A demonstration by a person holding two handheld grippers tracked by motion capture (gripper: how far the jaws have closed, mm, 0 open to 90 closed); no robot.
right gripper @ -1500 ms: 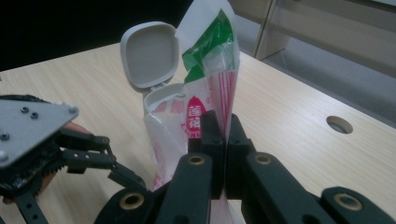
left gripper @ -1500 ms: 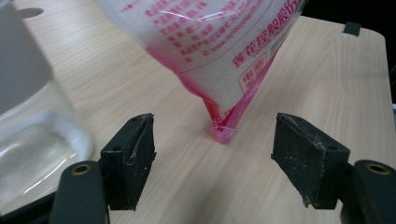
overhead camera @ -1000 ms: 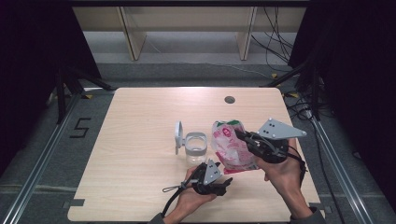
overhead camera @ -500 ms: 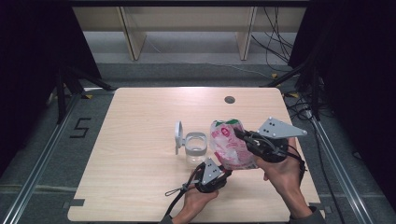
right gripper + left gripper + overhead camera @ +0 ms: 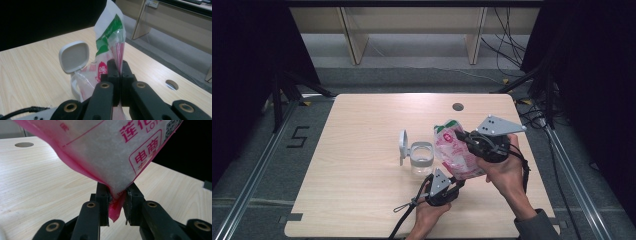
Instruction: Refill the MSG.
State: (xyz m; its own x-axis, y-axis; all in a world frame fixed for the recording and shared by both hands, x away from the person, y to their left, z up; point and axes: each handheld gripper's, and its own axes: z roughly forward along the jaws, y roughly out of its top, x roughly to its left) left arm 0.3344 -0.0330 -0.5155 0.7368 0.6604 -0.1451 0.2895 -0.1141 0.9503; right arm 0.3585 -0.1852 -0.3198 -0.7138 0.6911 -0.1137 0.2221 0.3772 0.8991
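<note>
A pink and white printed bag point(image 5: 455, 154) is held up off the table, tilted, beside a clear container point(image 5: 421, 156) whose white lid point(image 5: 403, 145) stands open. My right gripper point(image 5: 463, 138) is shut on the bag's upper edge; in the right gripper view its jaws point(image 5: 119, 68) pinch the film, with the bag point(image 5: 110, 30) rising above them and the lid point(image 5: 73, 56) behind. My left gripper point(image 5: 456, 183) has just been closing and now pinches the bag's bottom corner; in the left gripper view point(image 5: 117, 203) the pink corner sits between the pads, under the bag point(image 5: 105, 150).
The light wooden table point(image 5: 357, 125) has a round cable hole point(image 5: 457, 106) near its far edge. Metal rails run along the floor on both sides. Wooden furniture legs and cables lie beyond the far edge. Both forearms come in from the near edge.
The left gripper's jaws have come together on the bag's bottom corner. Both hands have stayed nearly in place, and the right gripper still holds the bag's top.
</note>
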